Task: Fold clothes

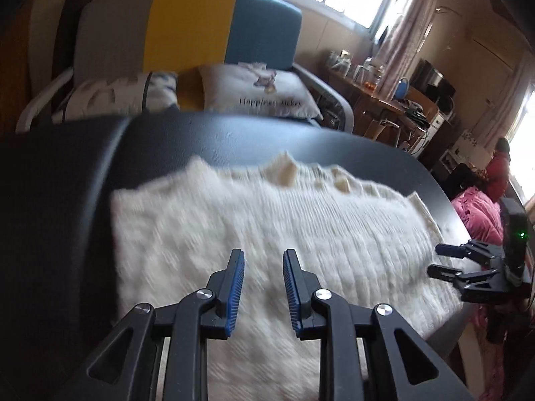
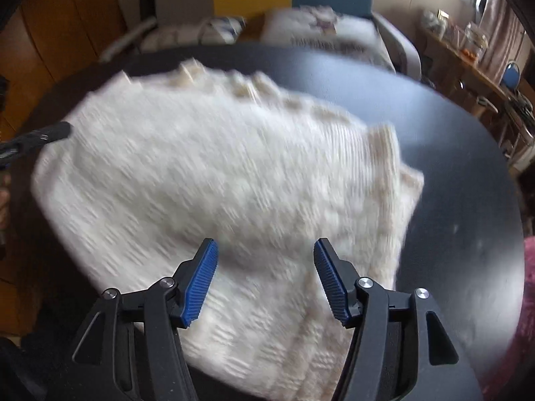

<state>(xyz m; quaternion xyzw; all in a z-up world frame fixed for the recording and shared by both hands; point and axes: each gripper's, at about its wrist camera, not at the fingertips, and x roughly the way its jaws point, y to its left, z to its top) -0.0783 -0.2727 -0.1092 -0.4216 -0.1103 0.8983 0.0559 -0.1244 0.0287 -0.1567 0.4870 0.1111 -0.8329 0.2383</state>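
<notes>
A cream knitted sweater [image 1: 267, 234] is lying spread flat on the dark, smooth bench [image 1: 83, 183], its ribbed texture blurred and its far edge bunching into small folds. The left gripper [image 1: 263, 294] is tilting downward over the near part of the sweater, its black fingers with ridged blue pads [image 1: 235, 297] standing apart, nothing caught between them. The right gripper [image 2: 265, 279] is angling down more steeply over the sweater's near right part, its jaws spread wider and gripping nothing. In the left wrist view it is showing at the sweater's right edge, a green light glowing on its body. Beyond the bench a white pillow [image 1: 260, 92] is resting on a chair with grey, yellow and blue panels [image 1: 187, 30]; the pillow's print seems to begin "Happiness", the rest being unreadable.
</notes>
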